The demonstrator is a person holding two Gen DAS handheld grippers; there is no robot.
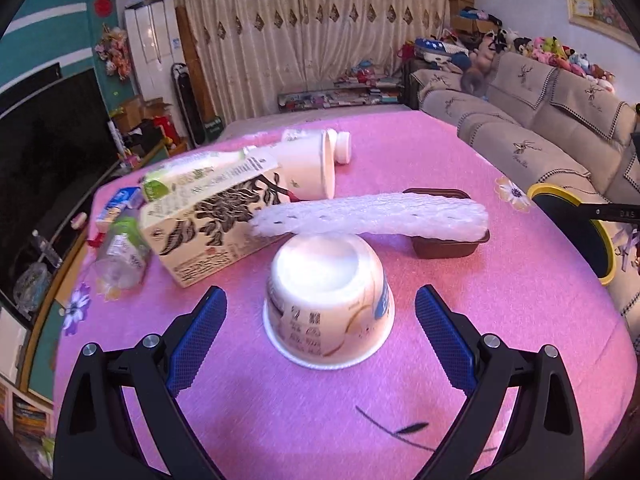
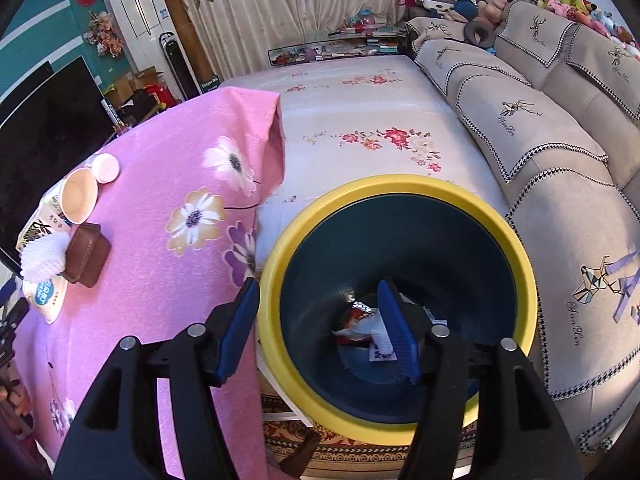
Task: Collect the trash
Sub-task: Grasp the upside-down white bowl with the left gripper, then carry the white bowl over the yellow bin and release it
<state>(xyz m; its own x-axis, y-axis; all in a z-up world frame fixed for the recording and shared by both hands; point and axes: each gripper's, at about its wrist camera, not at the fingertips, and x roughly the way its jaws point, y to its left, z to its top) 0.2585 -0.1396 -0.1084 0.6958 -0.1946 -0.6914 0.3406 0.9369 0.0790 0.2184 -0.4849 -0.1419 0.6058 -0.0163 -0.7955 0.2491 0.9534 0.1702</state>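
Observation:
On the pink cloth an upturned white paper bowl (image 1: 329, 300) stands between the wide-apart blue fingers of my left gripper (image 1: 320, 312), which is open and touches nothing. Behind the bowl lie a white foam net (image 1: 372, 216) across a brown plastic tray (image 1: 450, 240), a printed carton (image 1: 216, 224), a paper cup (image 1: 308, 168) on its side and a clear bottle (image 1: 122, 254). My right gripper (image 2: 320, 324) hangs open over the yellow-rimmed blue bin (image 2: 516, 240), nothing between its fingers. A crumpled wrapper (image 2: 366, 326) lies at the bin's bottom.
The bin's rim (image 1: 556, 194) shows at the table's right edge in the left wrist view. A grey sofa (image 2: 560, 160) stands to the right of the bin, a flowered white sheet (image 2: 360, 120) behind it. A dark television (image 1: 48, 152) is on the left.

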